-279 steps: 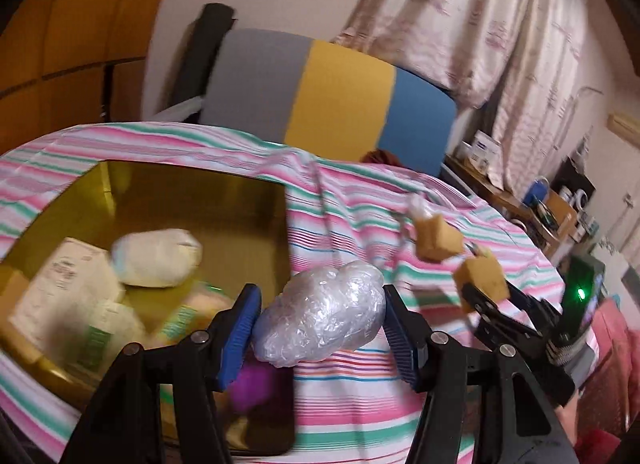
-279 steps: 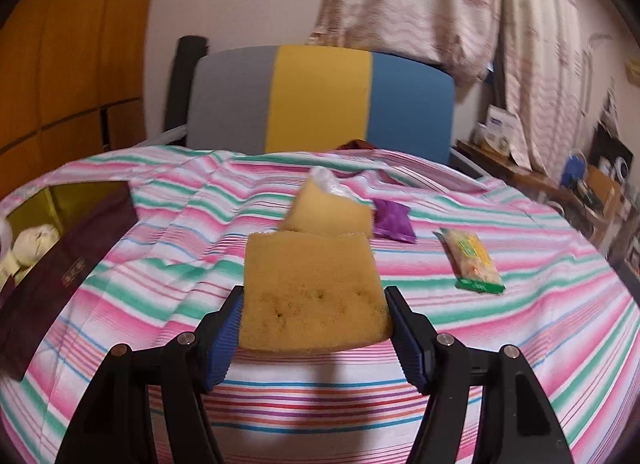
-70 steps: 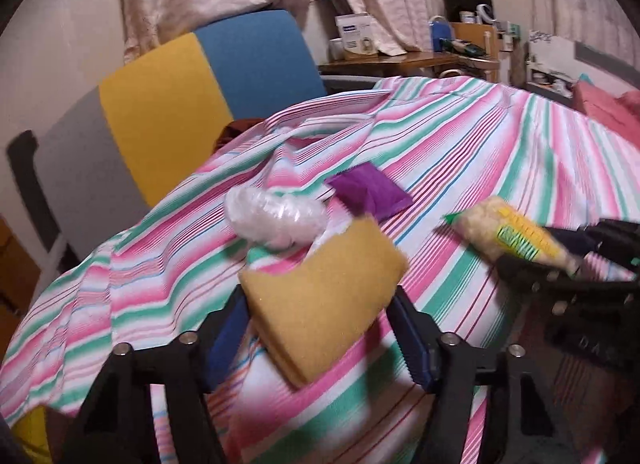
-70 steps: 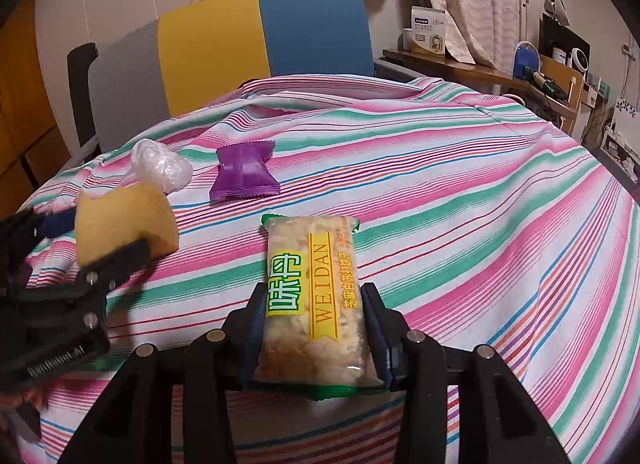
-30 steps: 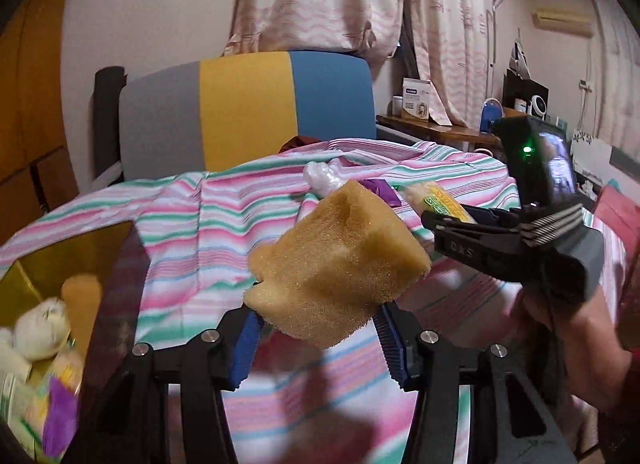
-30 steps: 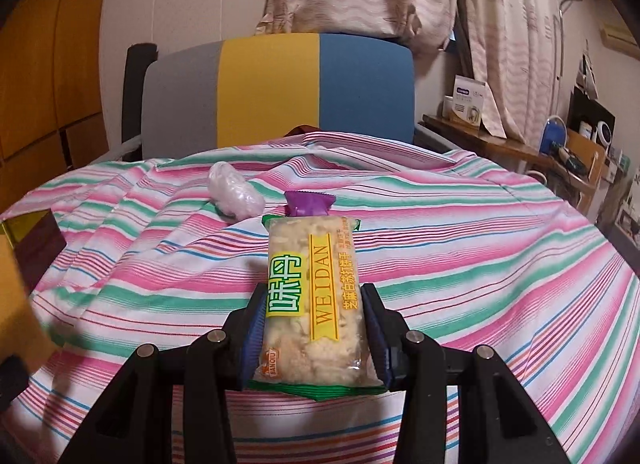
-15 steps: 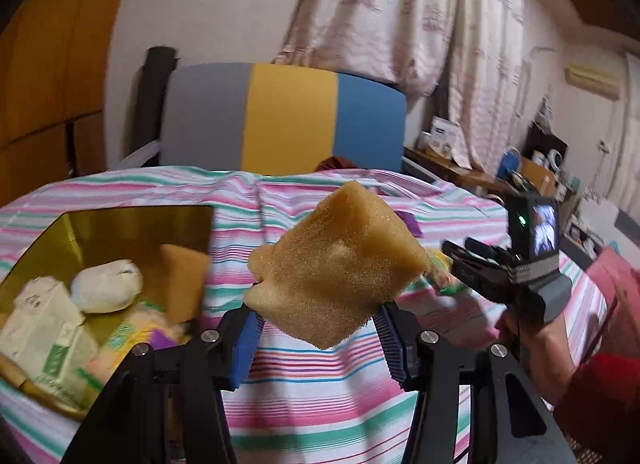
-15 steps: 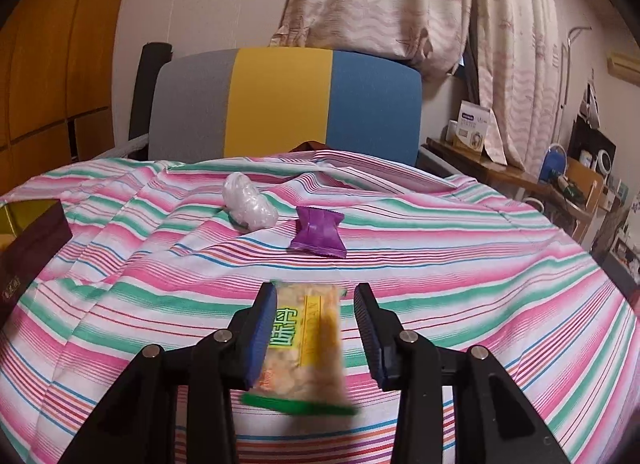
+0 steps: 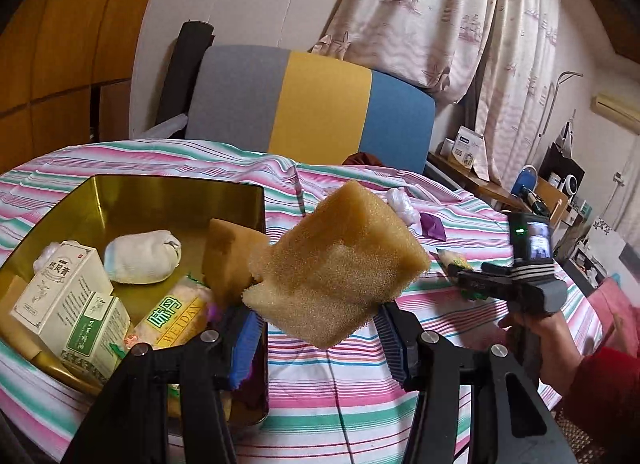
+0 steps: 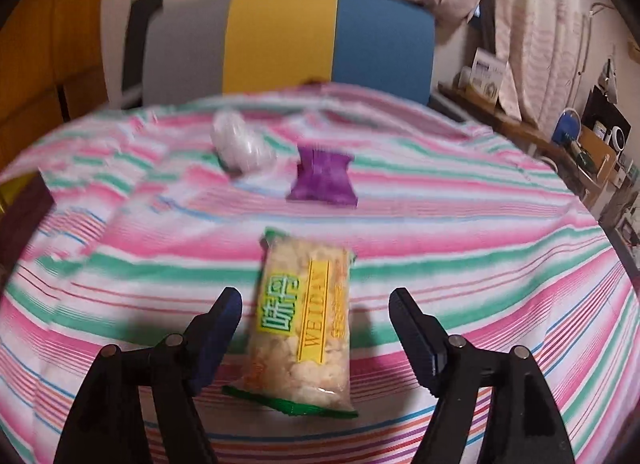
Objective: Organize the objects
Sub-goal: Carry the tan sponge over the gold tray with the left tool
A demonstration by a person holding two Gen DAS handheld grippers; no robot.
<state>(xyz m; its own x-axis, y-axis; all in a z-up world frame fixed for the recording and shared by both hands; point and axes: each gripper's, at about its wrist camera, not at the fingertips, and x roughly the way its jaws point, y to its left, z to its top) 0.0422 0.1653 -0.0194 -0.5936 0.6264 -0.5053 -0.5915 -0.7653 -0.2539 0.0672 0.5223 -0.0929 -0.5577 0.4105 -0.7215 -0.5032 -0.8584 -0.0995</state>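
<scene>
The gold tin [image 9: 168, 200] sat at the left, just beside the sponge [image 9: 336, 264] pinched in the left gripper [image 9: 316, 338]; carrying it fully over the rim before letting go seemed wise. The right gripper [image 10: 316, 328], jaws just spread wide, straddled the snack packet [image 10: 304, 324] lying loose on the striped cloth [image 10: 480, 264]

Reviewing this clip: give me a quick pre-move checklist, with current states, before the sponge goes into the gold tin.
1. Left claw gripping sponge: ok.
2. Free space in gold tin for the sponge: ok, bare floor near the back wall.
3. Right claw clear of snack pack: ok; its jaws have just been opening, pack lies between them untouched.
4. Snack pack resting on the striped cloth: cannot tell, picture blurred.
5. Purple wrapper and plastic-wrapped ball still outside tin: not ok.
</scene>
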